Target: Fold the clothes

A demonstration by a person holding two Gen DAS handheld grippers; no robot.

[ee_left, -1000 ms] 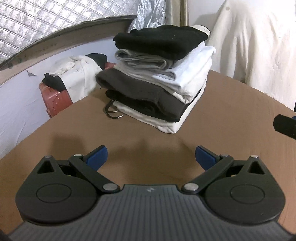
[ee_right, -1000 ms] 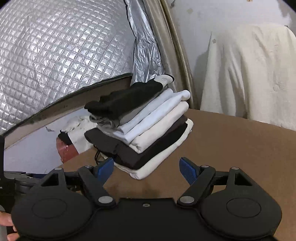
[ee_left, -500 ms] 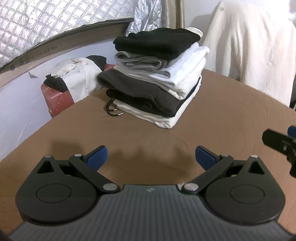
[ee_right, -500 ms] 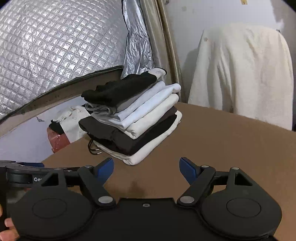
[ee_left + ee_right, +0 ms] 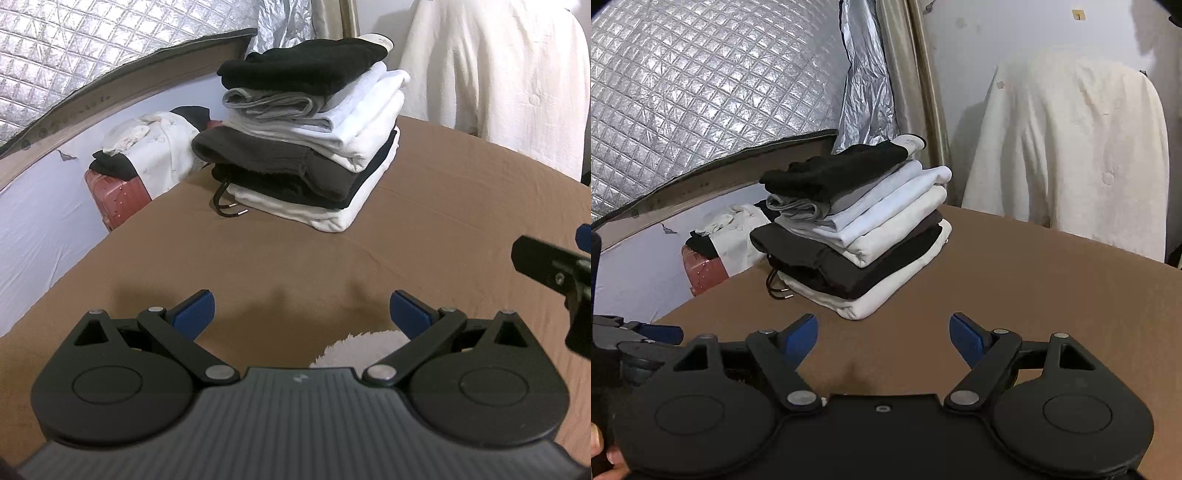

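The left gripper (image 5: 301,314) hovers low over the brown table cover (image 5: 461,192) with its blue-tipped fingers spread wide and nothing between them. Just under its right finger a patch of fluffy white fabric (image 5: 360,349) lies on the cover — most of it is hidden by the gripper body, so what sort of garment it is cannot be told. The right gripper (image 5: 884,334) is likewise spread apart and empty, held above bare cover.

Farther back on the table stands a stack of folded clothes (image 5: 857,229): a black piece on top, then grey and white layers, dark brown ones below, and a cream piece at the bottom — a black drawstring (image 5: 225,205) trails out from its near left corner. Beyond the table edge a red suitcase (image 5: 114,192) carries loose white and black garments, and a cream cloth (image 5: 1067,147) drapes something tall behind the table.
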